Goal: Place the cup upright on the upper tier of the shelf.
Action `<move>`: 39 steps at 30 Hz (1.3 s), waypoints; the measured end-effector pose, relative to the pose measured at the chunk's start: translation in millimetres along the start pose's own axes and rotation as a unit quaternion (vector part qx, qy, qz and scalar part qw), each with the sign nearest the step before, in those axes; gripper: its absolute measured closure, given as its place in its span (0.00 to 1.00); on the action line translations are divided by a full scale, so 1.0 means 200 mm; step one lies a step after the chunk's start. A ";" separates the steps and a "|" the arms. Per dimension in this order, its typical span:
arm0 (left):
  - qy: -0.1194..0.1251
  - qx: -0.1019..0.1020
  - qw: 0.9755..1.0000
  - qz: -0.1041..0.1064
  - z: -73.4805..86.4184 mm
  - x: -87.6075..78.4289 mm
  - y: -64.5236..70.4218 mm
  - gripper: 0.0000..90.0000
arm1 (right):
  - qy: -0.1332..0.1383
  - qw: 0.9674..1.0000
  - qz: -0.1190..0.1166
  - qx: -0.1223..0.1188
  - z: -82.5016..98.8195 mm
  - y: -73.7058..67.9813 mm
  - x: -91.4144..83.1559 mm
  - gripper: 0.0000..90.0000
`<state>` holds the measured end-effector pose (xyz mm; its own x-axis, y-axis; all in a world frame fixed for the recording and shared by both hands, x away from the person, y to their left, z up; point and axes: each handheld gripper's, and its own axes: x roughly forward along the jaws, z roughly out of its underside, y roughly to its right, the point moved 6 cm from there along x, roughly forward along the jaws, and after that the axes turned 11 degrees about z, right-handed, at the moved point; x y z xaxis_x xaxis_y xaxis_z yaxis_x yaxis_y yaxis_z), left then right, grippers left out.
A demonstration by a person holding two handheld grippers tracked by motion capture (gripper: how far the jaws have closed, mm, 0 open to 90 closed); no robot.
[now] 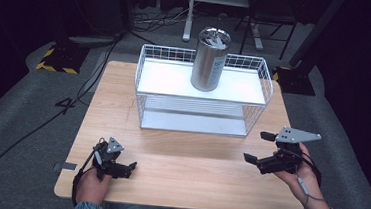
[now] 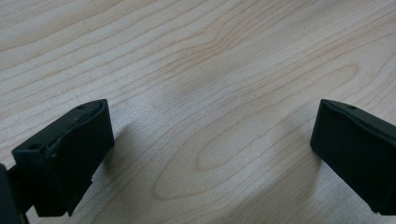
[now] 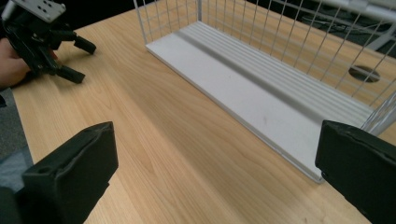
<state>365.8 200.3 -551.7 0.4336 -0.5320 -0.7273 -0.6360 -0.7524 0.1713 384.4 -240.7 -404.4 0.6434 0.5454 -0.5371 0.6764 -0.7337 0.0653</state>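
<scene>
Steel canister [image 1: 210, 59] atop wire rack [image 1: 202, 93], well beyond both empty grippers.

Can [image 1: 210, 59]: label text too small to read; top contents a blur of glare.
Rack [image 1: 202, 93]: back wire wall partly behind can; in right gripper view cut off at top & right edges [image 3: 261, 98].
Left gripper [image 1: 124, 168]: jaws overlap from above, gap hard to judge there; in its own view both jaws cut by frame edges [image 2: 212, 149].
Right gripper [image 3: 215, 168]: jaws cut off at bottom corners.
Person: forearms cut by bottom edge.
Room behind table [image 1: 123, 109]: dark, details lost.
</scene>
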 end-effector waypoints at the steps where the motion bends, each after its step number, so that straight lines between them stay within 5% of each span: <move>1: 0.000 0.000 1.000 0.000 0.00 0.00 0.00 0.00 | -0.003 1.000 -0.001 0.003 0.02 0.00 0.01 0.00; 6: 0.000 0.000 1.000 0.000 0.00 0.00 0.00 0.00 | -0.016 1.000 -0.003 0.012 0.11 0.00 0.06 0.00; 20: -0.001 0.001 1.000 0.000 0.00 0.00 0.00 0.00 | -0.039 0.999 0.010 -0.009 0.34 -0.04 0.22 0.00; 39: 0.000 0.000 1.000 0.000 0.00 0.00 0.00 0.00 | -0.077 0.996 0.035 -0.029 0.48 -0.09 0.34 0.05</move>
<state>365.8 200.3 -551.6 0.4334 -0.5320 -0.7274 -0.6363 -0.7523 0.1711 382.0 -229.3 -524.1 0.6299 0.4219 -0.6521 0.6543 -0.7406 0.1528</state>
